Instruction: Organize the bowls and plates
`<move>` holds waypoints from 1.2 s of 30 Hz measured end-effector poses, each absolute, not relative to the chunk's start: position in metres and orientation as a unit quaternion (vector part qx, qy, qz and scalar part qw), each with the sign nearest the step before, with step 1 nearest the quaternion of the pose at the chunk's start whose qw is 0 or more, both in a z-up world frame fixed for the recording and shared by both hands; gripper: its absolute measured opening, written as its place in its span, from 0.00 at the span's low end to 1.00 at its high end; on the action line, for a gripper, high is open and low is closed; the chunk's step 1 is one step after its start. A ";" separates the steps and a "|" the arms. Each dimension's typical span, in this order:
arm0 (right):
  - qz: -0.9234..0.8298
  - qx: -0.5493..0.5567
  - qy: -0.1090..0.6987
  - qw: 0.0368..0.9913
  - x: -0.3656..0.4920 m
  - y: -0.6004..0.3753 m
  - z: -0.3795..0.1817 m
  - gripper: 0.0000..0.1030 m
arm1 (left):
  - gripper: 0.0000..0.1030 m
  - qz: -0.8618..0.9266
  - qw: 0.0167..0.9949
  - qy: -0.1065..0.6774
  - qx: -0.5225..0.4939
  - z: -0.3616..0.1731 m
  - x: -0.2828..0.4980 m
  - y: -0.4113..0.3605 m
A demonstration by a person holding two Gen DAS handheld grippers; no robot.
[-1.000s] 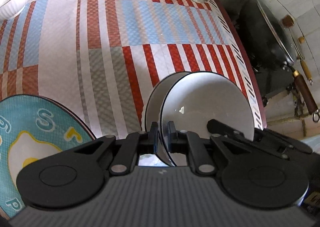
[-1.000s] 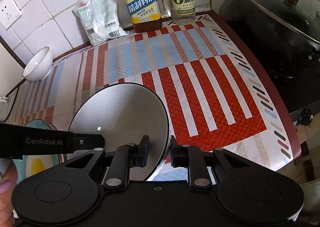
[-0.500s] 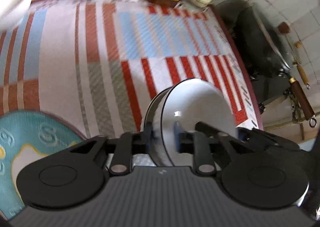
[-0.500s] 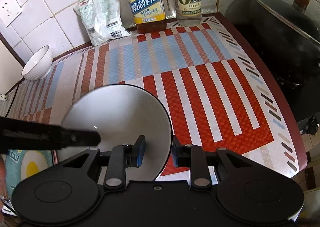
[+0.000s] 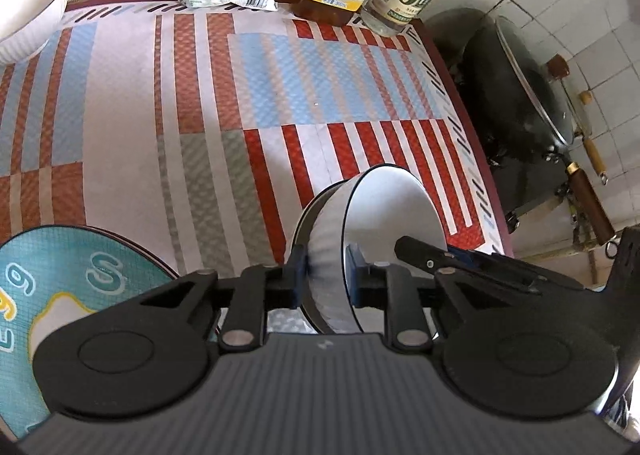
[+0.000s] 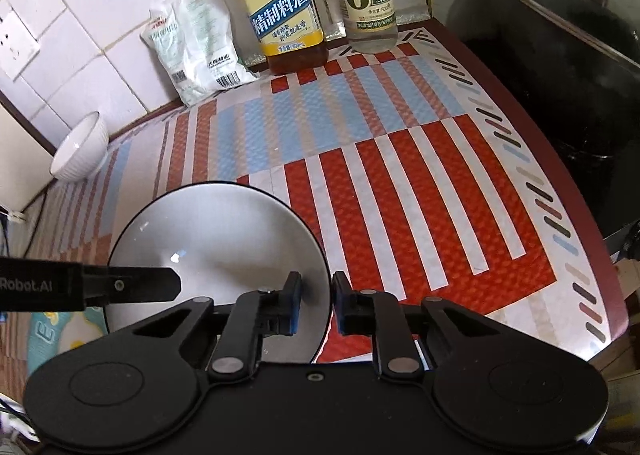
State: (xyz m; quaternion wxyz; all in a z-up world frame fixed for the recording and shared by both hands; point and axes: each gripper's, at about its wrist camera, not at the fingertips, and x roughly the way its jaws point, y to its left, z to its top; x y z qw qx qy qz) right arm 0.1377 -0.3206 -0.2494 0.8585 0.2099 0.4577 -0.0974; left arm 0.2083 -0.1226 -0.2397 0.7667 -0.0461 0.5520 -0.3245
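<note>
The left gripper (image 5: 326, 277) had its jaws closing on the wall of a white bowl (image 5: 384, 223), one pad outside on the ribbed side and one inside, both pads touching. The right gripper (image 6: 316, 303) was pinched tight on the same bowl's dark rim (image 6: 330, 295), nearer the mat's red stripes. The bowl was tipped on its side (its mouth turned toward the right gripper) at the near edge of the worktop (image 6: 592, 191). Just left of it lay a blue plate (image 5: 80, 275) with an egg picture. Well back, in the far left corner, a second white bowl (image 6: 80, 153) leaned by the tiled wall. Along that wall stood a white bag (image 6: 196, 51) and two bottles (image 6: 280, 3), with a dark wok (image 5: 520, 95) off to the right.
</note>
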 end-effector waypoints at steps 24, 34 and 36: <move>-0.096 0.189 0.440 0.872 0.135 -0.319 -0.244 0.11 | 0.19 -0.305 0.769 0.559 -0.060 -0.231 0.211 -0.111; -0.115 0.140 0.419 0.890 0.131 -0.305 -0.215 0.17 | 0.09 -0.307 0.780 0.544 -0.040 -0.224 0.207 -0.101; -0.111 0.150 0.404 0.896 0.130 -0.305 -0.199 0.20 | 0.09 -0.310 0.780 0.542 -0.046 -0.219 0.207 -0.096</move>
